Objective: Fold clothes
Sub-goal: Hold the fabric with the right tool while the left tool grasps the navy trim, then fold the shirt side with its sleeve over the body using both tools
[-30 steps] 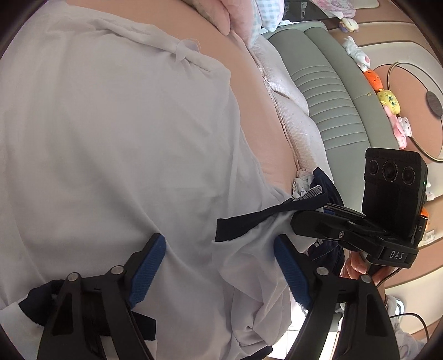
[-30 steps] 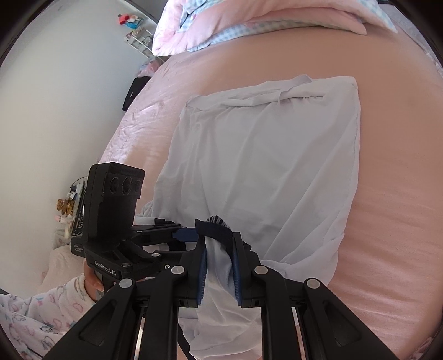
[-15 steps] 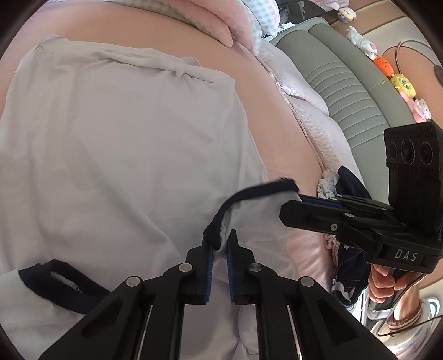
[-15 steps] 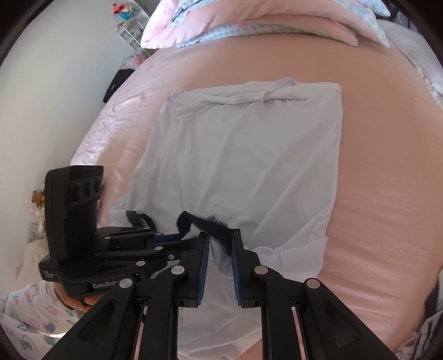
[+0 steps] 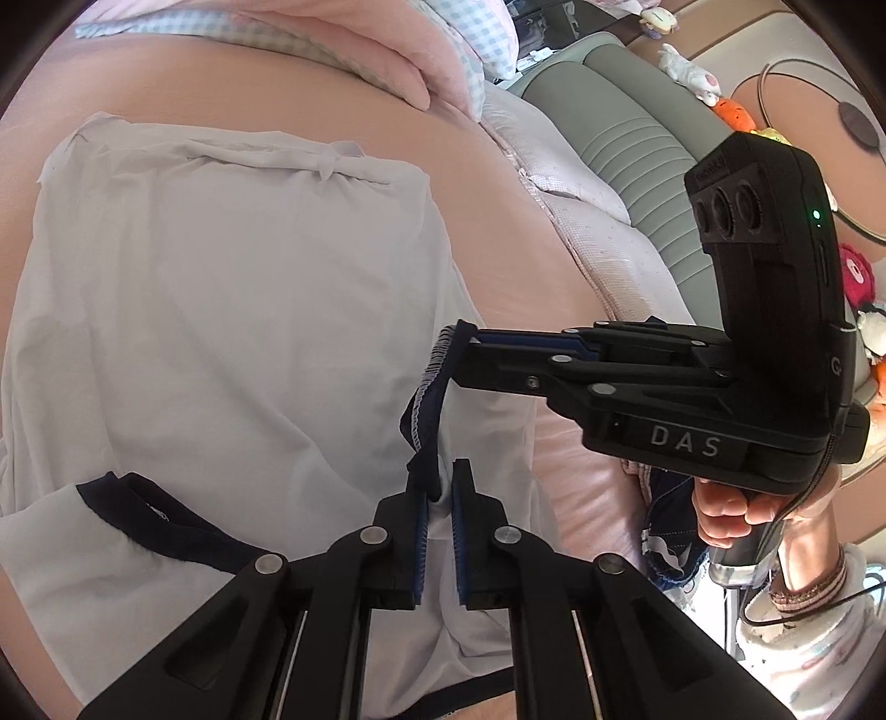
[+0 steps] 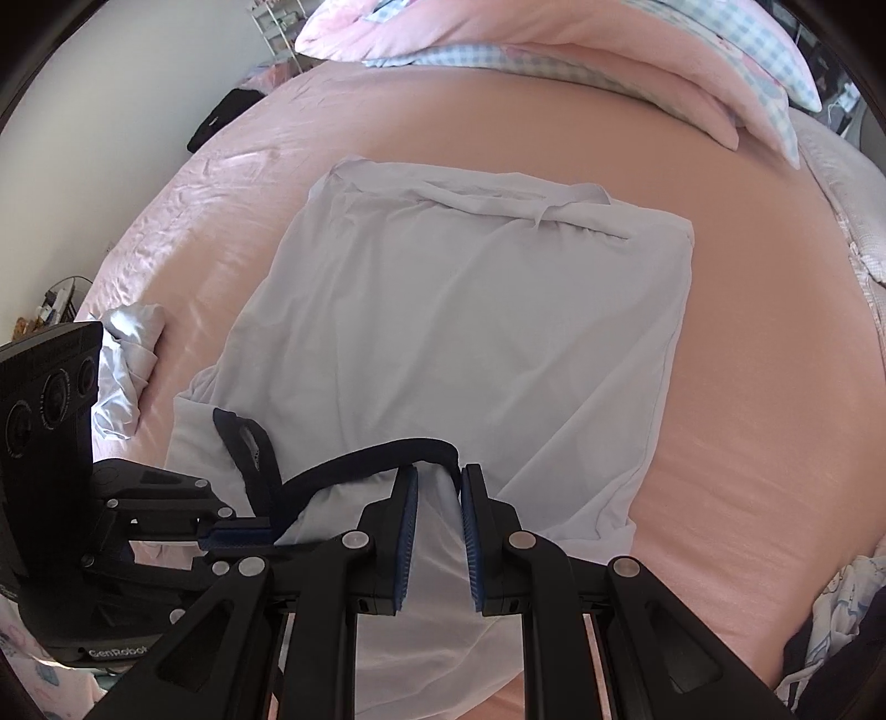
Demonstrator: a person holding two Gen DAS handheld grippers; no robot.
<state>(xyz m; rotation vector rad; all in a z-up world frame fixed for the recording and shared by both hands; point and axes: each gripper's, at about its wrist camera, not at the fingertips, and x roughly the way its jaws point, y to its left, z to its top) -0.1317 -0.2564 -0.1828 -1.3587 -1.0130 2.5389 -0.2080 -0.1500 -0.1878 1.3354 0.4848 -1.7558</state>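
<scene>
The left gripper is closed on the navy trim of a white T-shirt, its blue pads clamping the dark band with the pale fabric bunched between them, and the right gripper is likewise closed on the same trim a little further along, white cloth gathered between its pads. In the left wrist view the right gripper enters from the right side and bites the upper end of the band, so the two holds sit just beside each other with a short span of trim between them. This pairing probably serves to lift the near portion of the garment as one edge, so that it can be carried over the body without the cloth sagging in the middle. The T-shirt lies spread on the pink bed sheet, its far hem reaching toward the head of the bed and its near part raised off the sheet at the two holds; a second navy-edged opening, apparently the neckline, lies flat toward the near left. The garment occupies the middle of the bed, well clear of the pillows stacked along the far edge, which leaves bare sheet on the right side for laying the fold. A crumpled white item lies near the left edge of the bed, apart from the T-shirt. A hand grips the right gripper's handle.
</scene>
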